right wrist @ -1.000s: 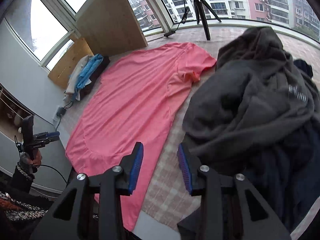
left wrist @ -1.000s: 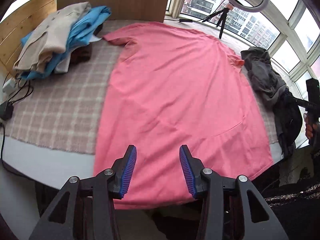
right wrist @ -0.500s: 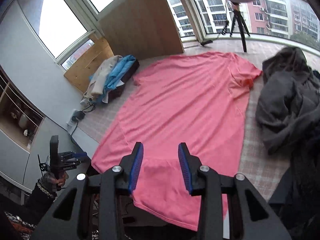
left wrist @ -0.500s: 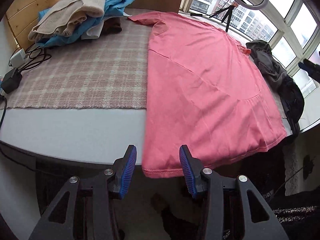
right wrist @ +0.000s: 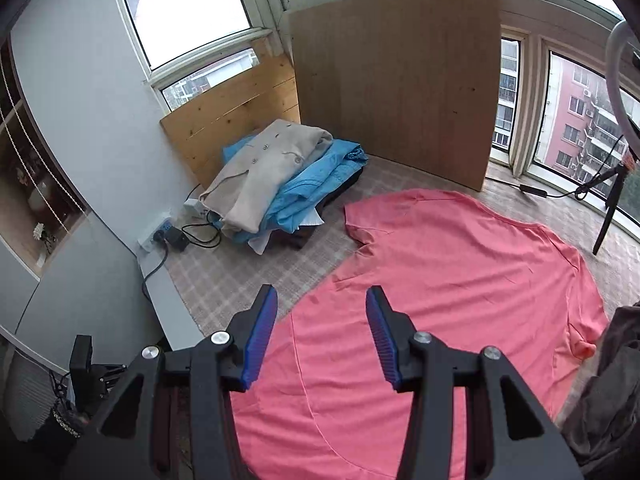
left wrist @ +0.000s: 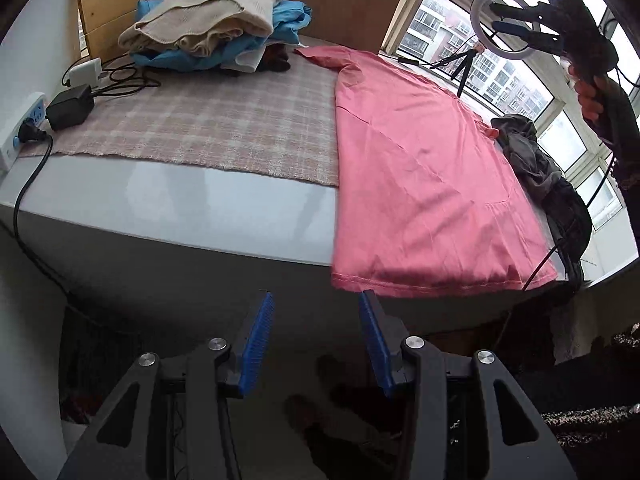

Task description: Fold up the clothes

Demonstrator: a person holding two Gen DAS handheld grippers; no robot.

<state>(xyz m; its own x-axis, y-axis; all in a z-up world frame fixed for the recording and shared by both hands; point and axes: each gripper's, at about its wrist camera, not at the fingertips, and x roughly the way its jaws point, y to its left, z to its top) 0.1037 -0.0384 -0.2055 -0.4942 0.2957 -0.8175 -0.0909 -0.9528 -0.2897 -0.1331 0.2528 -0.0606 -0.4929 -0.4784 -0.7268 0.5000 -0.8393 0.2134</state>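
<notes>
A pink shirt (left wrist: 420, 176) lies spread flat on the bench (left wrist: 168, 196), its hem hanging slightly over the bench's near edge, its collar end toward the wooden board (right wrist: 396, 92) that stands at the back. Taking the shirt as landmark: under it and out to its left lies a plaid cloth (left wrist: 208, 124) that covers most of the bench top. Beyond the shirt's far left corner, well apart from it, sits a pile of folded clothes (right wrist: 280, 176), a beige buttoned garment on top of blue ones. Farther left of that pile are a power strip (left wrist: 20, 132) and a black adapter (left wrist: 68, 106) with cables. Along the shirt's right edge, just beside it, lies a heap of dark clothes (left wrist: 540, 172). Beyond the shirt, by the windows, stands a ring light (left wrist: 504, 20) on a small tripod. The left gripper (left wrist: 316, 332) hangs in front of the bench's near edge, below and left of the shirt's hem corner, jaws apart with nothing between them. The right gripper (right wrist: 322, 332) is held in the air above the shirt's left half, pointing down at it; its jaws are opening and nothing is between them. In the left wrist view the right gripper shows high at the upper right, gripped by a hand (left wrist: 588, 92).
</notes>
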